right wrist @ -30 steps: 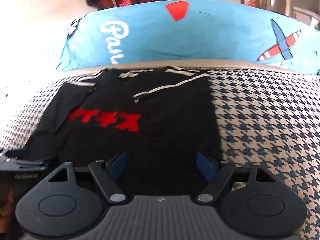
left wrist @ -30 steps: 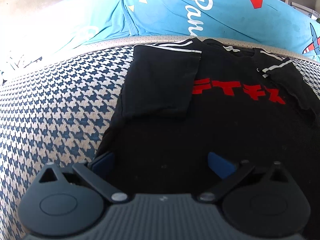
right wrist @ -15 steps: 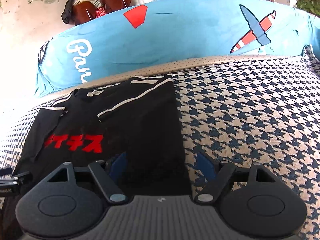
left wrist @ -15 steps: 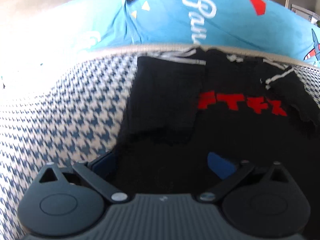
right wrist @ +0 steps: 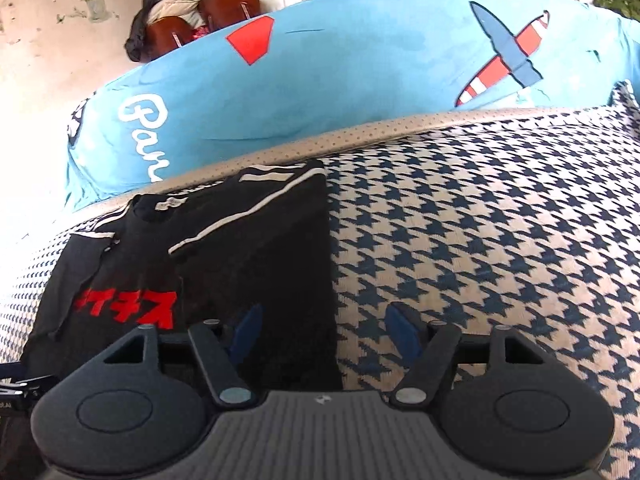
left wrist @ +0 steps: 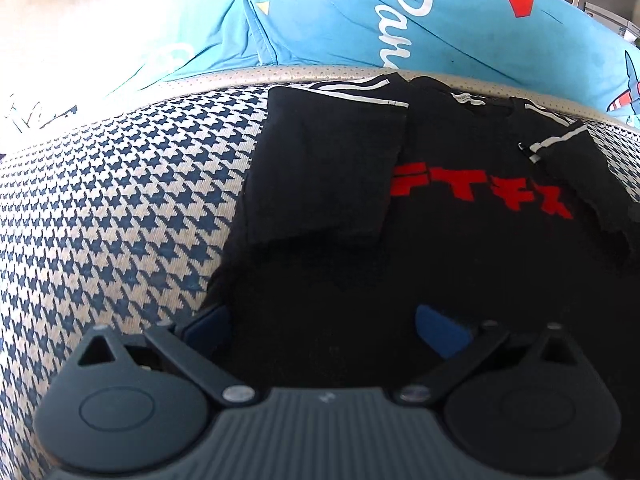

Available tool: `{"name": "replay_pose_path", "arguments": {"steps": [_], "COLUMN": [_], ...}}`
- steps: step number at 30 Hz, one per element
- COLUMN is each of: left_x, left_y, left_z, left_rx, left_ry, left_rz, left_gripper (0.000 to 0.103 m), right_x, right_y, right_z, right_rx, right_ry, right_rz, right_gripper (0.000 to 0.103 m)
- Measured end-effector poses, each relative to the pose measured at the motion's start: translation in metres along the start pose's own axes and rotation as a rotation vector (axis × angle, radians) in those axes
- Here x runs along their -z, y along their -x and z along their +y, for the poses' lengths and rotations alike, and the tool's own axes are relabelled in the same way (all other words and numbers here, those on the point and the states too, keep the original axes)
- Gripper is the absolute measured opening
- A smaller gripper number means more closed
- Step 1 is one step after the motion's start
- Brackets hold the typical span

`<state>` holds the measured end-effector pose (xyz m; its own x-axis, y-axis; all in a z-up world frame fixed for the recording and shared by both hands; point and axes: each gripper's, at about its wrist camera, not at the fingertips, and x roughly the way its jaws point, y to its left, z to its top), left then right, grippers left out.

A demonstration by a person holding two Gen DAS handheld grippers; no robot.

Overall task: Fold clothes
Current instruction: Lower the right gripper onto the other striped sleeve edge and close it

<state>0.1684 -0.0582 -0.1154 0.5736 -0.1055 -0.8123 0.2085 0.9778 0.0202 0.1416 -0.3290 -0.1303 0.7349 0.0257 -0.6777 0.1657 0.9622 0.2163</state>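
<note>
Bright daylight from my left, strong fisheye bend in both views.

On my left wrist view the upper left corner burns out to white glare, washing over the blue cushion (left wrist: 320, 28). The black shirt (left wrist: 360, 220) swallows detail, its folds barely readable. Both pictures are sharp now; the houndstooth cover (right wrist: 480, 220) curves hard toward the dark, vignetted corners.

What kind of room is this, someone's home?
Probably a lived-in home. A black T-shirt lies on a houndstooth cushion, likely a sofa or bed, against a blue cartoon-print pillow. Behind are brown chairs by a table.
</note>
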Motion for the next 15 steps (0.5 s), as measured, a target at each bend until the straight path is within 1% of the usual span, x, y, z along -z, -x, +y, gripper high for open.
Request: {"name": "replay_pose_path", "arguments": {"steps": [3,6,9,10,12,13,14,15], "left_x": [0.000,0.000,0.001,0.001,0.001,0.001,0.001,0.001], "left_y": [0.000,0.000,0.000,0.001,0.001,0.001,0.001,0.001], "left_z": [0.000,0.001,0.001,0.001,0.001,0.001,0.001,0.001], "left_rx": [-0.001,0.001,0.003,0.004,0.005,0.006,0.005,0.005], "left_ry": [-0.006,-0.009,-0.013,-0.014,-0.016,-0.016,-0.016,-0.016], "left_rz": [-0.001,-0.001,-0.001,0.000,0.000,0.000,0.000,0.000], "left_gripper": [0.103,0.103,0.103,0.103,0.103,0.103,0.103,0.103], "right_x": [0.002,0.003,0.006,0.007,0.008,0.009,0.009,0.009], "right_y": [-0.001,-0.002,-0.003,-0.004,-0.005,-0.005,-0.005,-0.005], "right_z": [0.003,0.006,0.011,0.013,0.015,0.016,0.016,0.017], "right_rx": [-0.008,-0.028,-0.017,-0.012,-0.012,-0.011,-0.009,-0.008], "right_ry": [0.016,0.027,0.052,0.061,0.073,0.077,0.081,0.084], "right_rz": [-0.001,-0.003,-0.007,-0.009,-0.013,-0.015,-0.016,-0.017], "right_gripper": [0.057,0.053,0.053,0.051,0.042,0.040,0.032,0.022]}}
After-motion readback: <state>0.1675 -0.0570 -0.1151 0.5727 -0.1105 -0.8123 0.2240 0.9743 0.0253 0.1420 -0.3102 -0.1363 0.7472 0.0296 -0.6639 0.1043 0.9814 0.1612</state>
